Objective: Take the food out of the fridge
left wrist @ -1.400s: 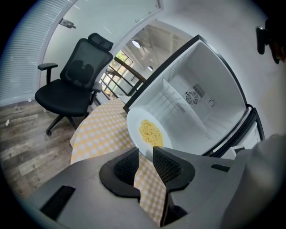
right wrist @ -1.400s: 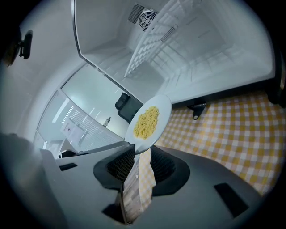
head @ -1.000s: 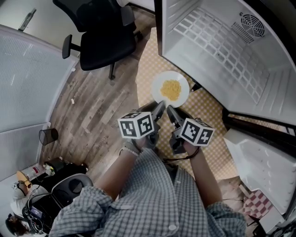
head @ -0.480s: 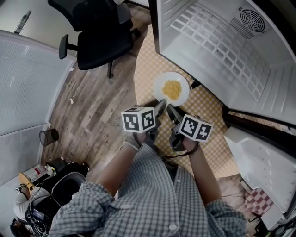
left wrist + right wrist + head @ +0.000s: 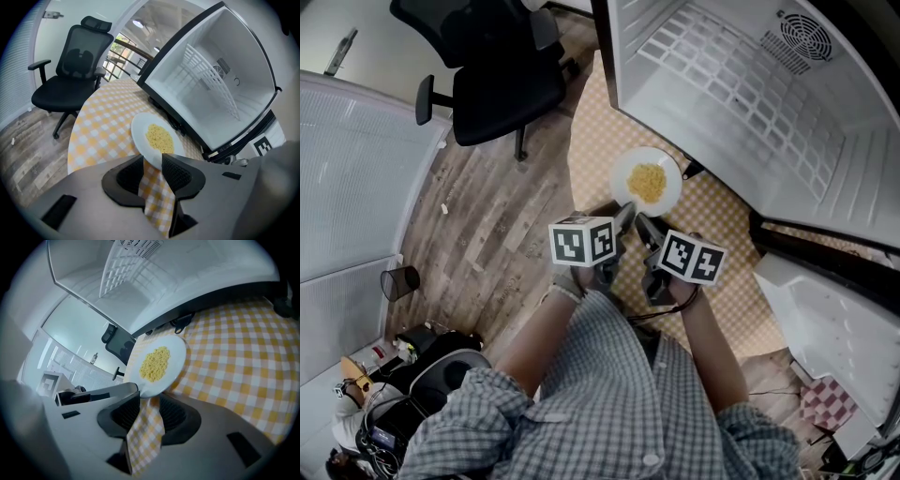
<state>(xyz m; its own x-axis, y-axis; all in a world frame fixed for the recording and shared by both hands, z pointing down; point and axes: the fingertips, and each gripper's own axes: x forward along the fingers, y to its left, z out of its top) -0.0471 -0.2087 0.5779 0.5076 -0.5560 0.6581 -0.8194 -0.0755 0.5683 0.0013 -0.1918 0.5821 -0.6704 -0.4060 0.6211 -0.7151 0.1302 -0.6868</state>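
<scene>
A white plate with a heap of yellow food lies on the round table's yellow checked cloth, just in front of the open fridge. My left gripper and right gripper meet side by side at the plate's near rim. In the left gripper view the plate has its rim between the jaws of the left gripper, which have just been opening a little; the rim still touches both pads. In the right gripper view the right gripper is shut on the rim of the plate.
The fridge interior is white and bare, with a wire shelf and a fan grille. Its door stands open at the right. A black office chair sits beyond the table's left edge. A small bin is on the wood floor.
Both grippers have sunk slightly with the plate onto the checked cloth. The left gripper's marker cube has rolled a little. The plate stays just in front of the fridge.
</scene>
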